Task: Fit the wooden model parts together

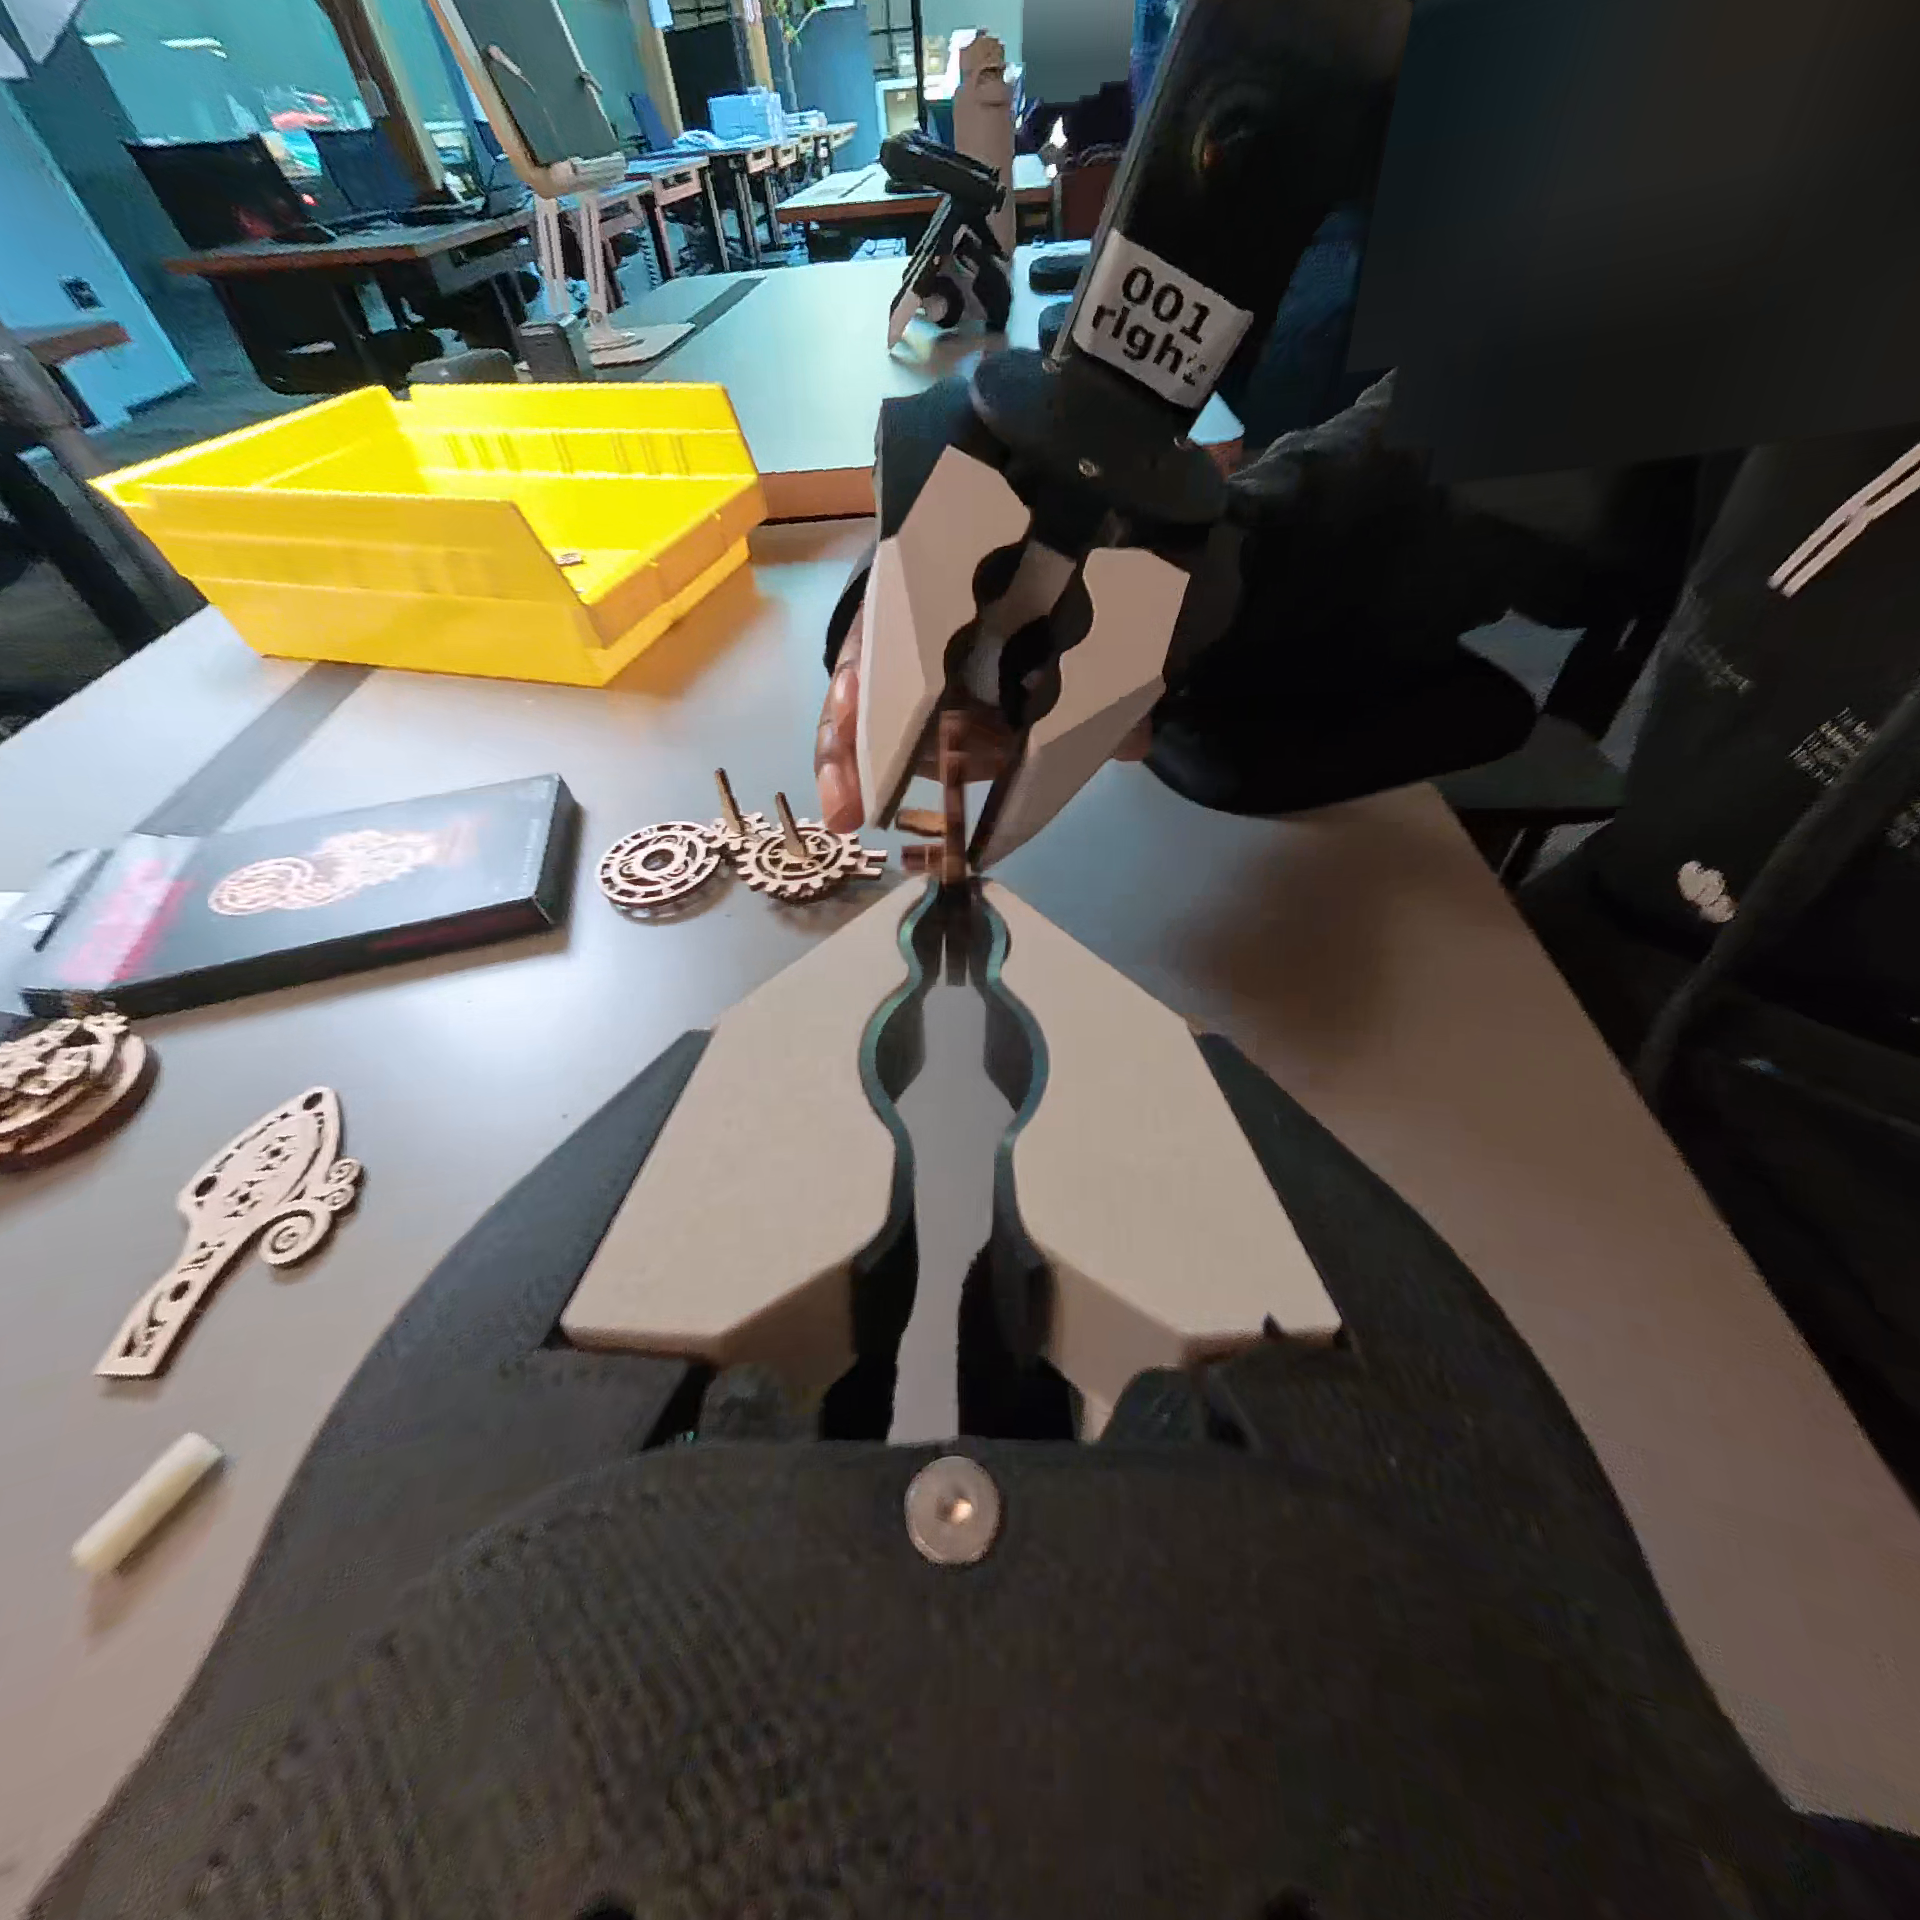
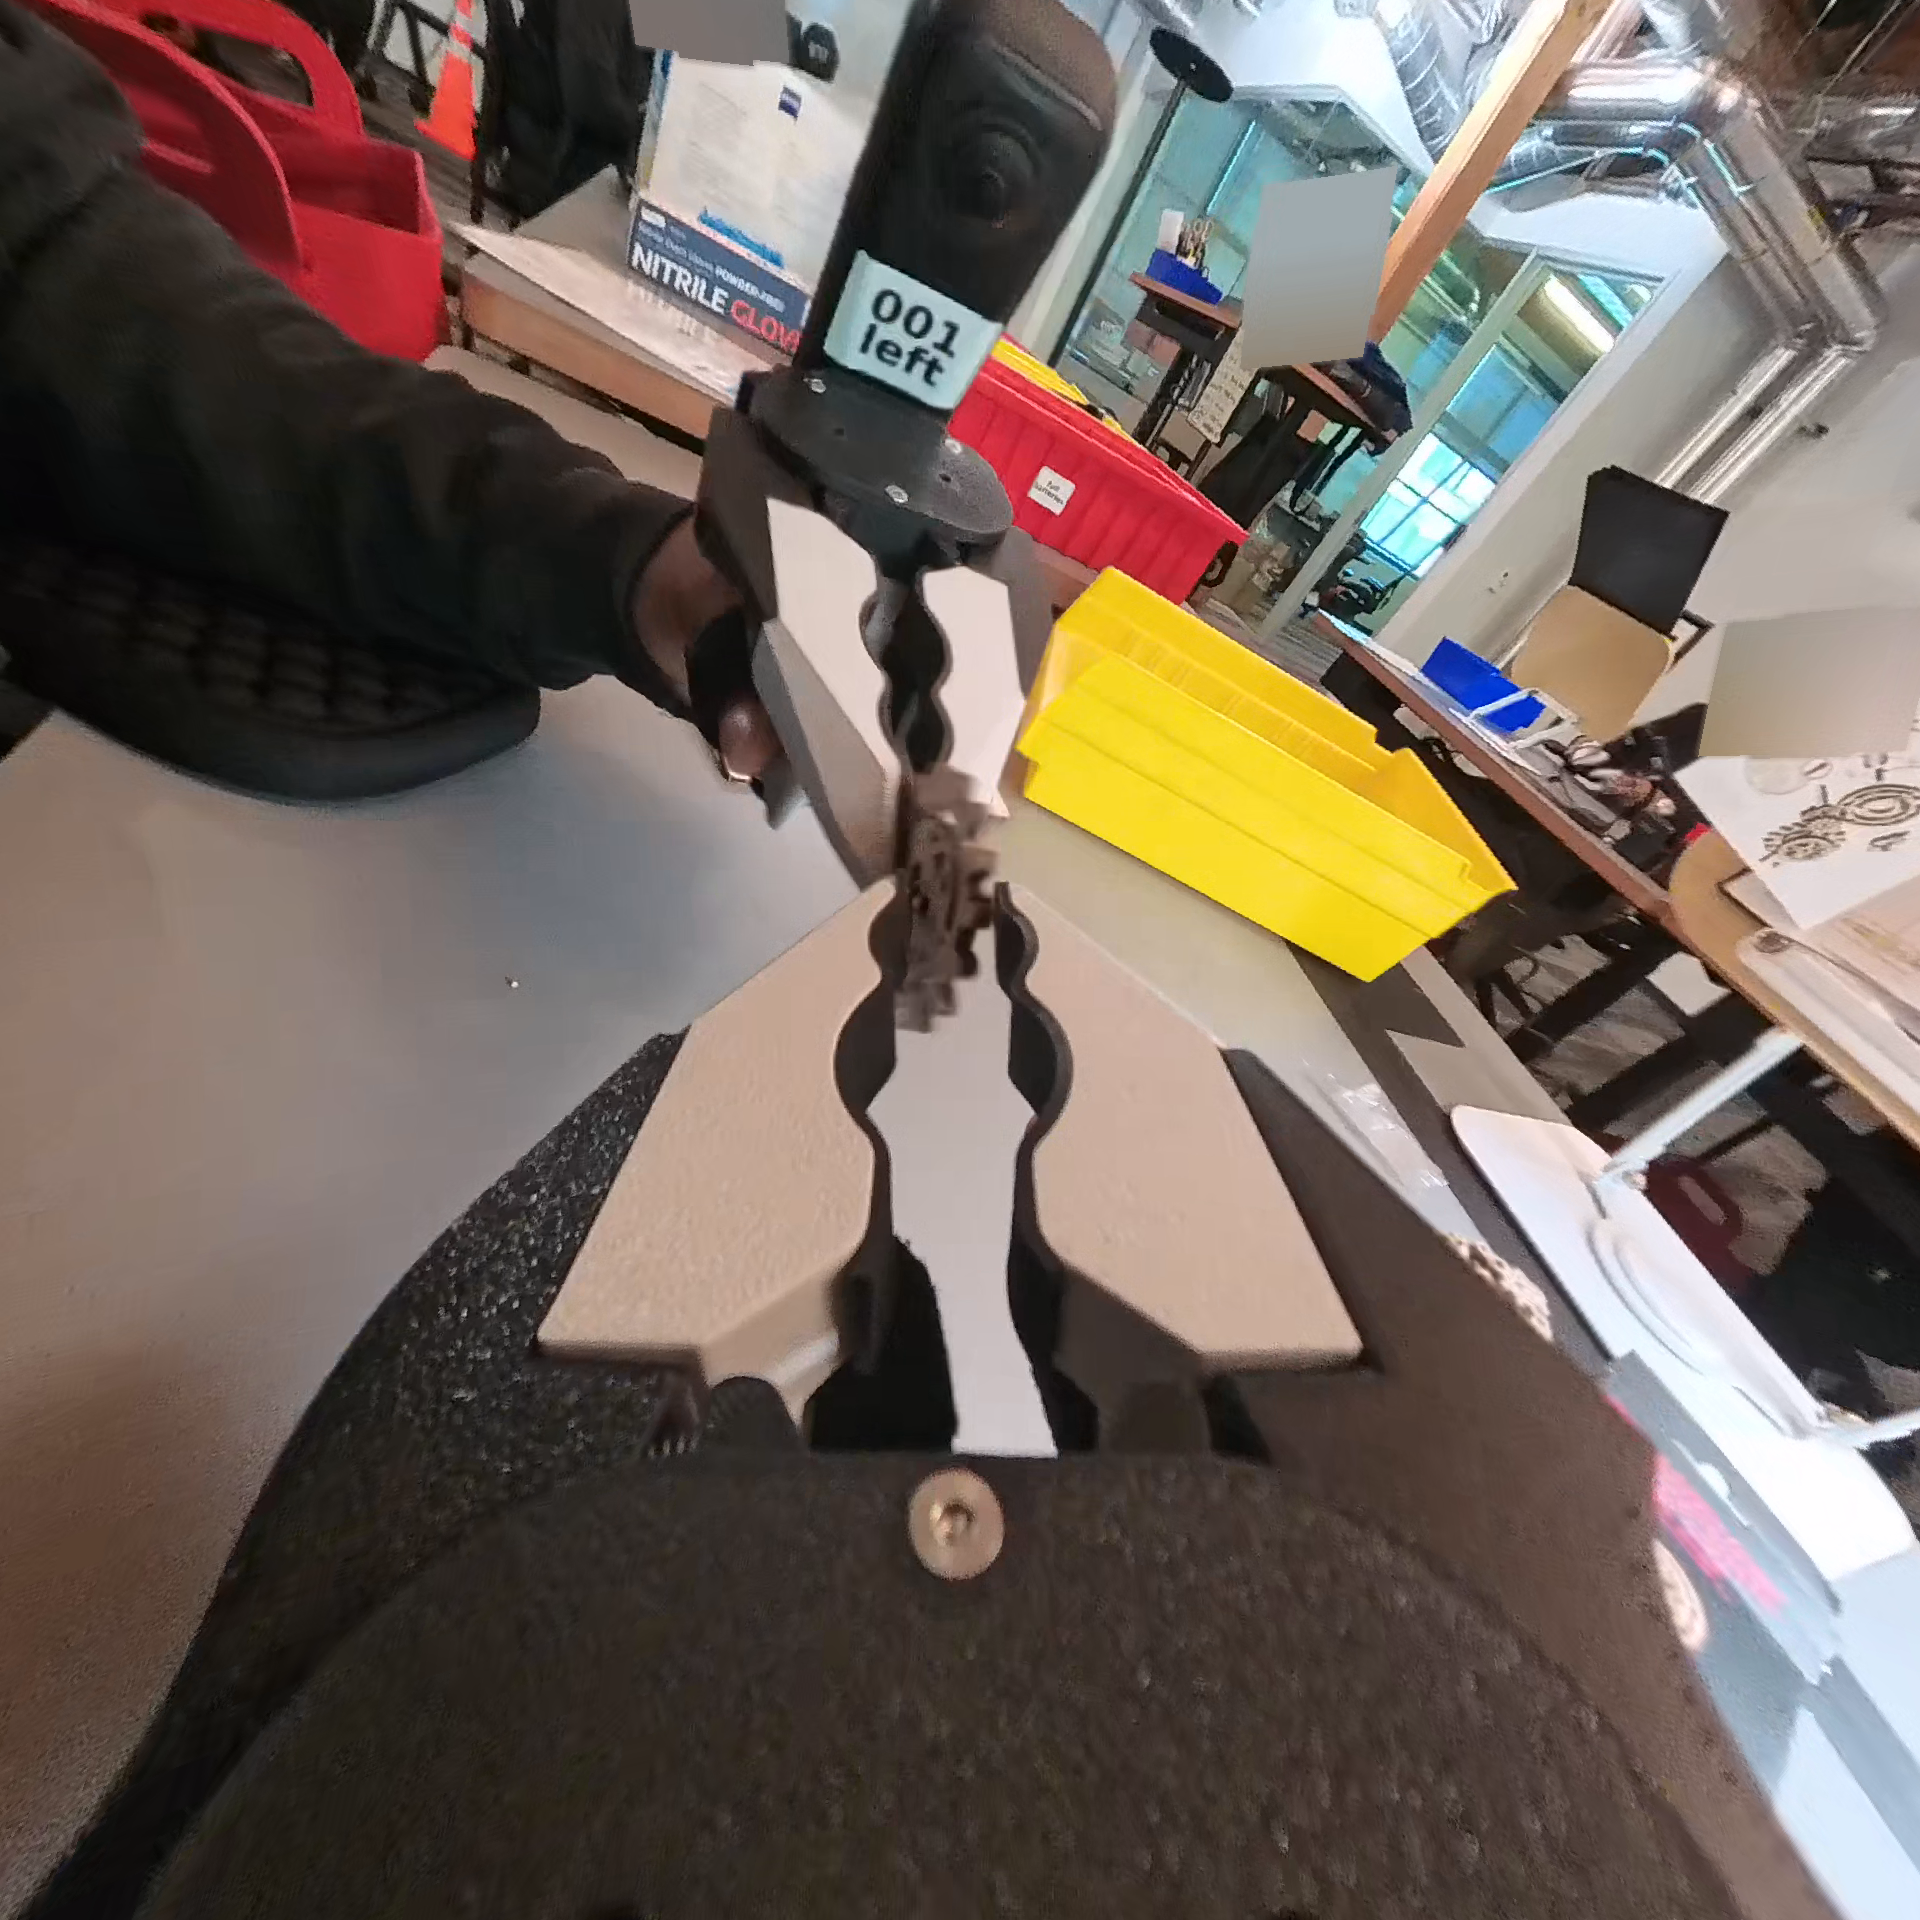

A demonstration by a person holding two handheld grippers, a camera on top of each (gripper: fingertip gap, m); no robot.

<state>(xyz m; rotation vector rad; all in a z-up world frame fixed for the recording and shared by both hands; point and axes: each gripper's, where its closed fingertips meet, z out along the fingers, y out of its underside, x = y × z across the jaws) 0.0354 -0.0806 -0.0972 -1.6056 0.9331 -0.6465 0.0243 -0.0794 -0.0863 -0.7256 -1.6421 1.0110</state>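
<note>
Wooden part [image 1: 948, 800] clamped in right gripper [image 1: 961, 847]; left gripper [image 1: 951, 888] seemingly pinches it too

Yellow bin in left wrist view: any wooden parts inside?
No. The yellow bin shows only bare yellow walls and floor; the gears lie on the table.

- left gripper [image 1: 954, 896] fingertips nearly closed, pinching thin dark wooden piece [image 1: 951, 940] at the very tip
- right gripper [image 1: 951, 831] comes down from above, tip to tip with left gripper, closed on small notched wooden part [image 1: 948, 769]
- gear assembly [image 1: 743, 854] with two upright pegs on table [image 1: 1351, 1039], just left of the tips
- black box [image 1: 312, 883] further left
- yellow bin [image 1: 447, 520] beyond, far left of right gripper
- ornate flat wooden cutout [image 1: 234, 1226] left of left gripper's fingers
- round wooden stack [image 1: 57, 1081] at left edge
- white cylinder [image 1: 145, 1501] near-left, lying flat
</note>
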